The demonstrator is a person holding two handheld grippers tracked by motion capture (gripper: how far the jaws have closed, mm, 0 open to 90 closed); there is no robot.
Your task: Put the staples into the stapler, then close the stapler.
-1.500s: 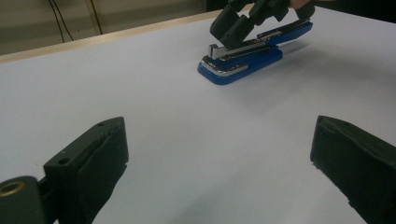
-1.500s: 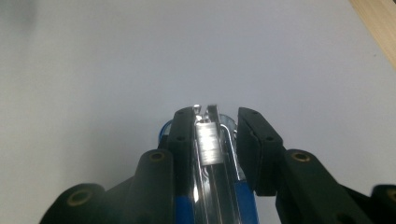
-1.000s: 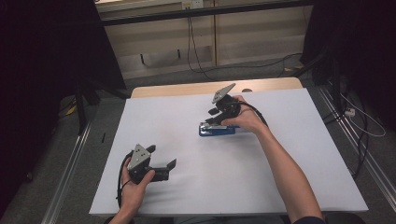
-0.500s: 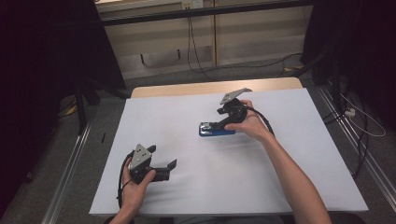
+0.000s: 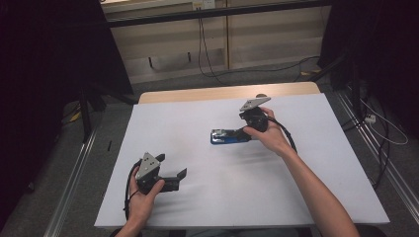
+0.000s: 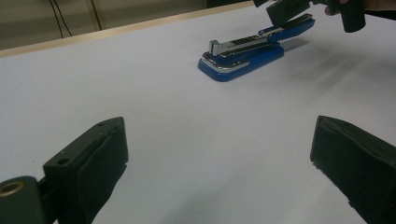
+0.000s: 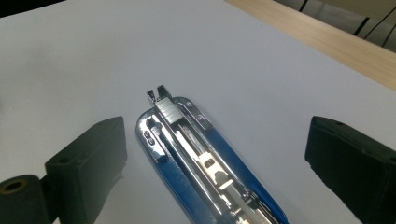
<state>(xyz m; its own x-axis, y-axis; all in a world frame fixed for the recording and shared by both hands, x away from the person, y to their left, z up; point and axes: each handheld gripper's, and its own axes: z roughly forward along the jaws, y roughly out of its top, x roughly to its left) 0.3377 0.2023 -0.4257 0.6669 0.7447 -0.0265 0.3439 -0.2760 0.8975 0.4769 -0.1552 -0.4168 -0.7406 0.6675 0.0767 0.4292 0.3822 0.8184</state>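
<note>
I see a blue stapler (image 5: 230,136) lying flat on the white table (image 5: 316,177), a little past its middle, with its metal staple channel facing up and its hinged end toward my right gripper (image 5: 245,129). My right gripper sits just beside that end, and its jaws have just been opening; in the right gripper view the stapler (image 7: 205,163) lies between the 2 black pads, which stand wide and do not touch it. My left gripper (image 5: 173,178) rests low near the table's near left corner, well apart from the stapler, with its 2 jaws spread and only bare table between them. In the left gripper view the stapler (image 6: 243,53) lies far ahead, the right gripper (image 6: 289,9) just above its back end
</note>
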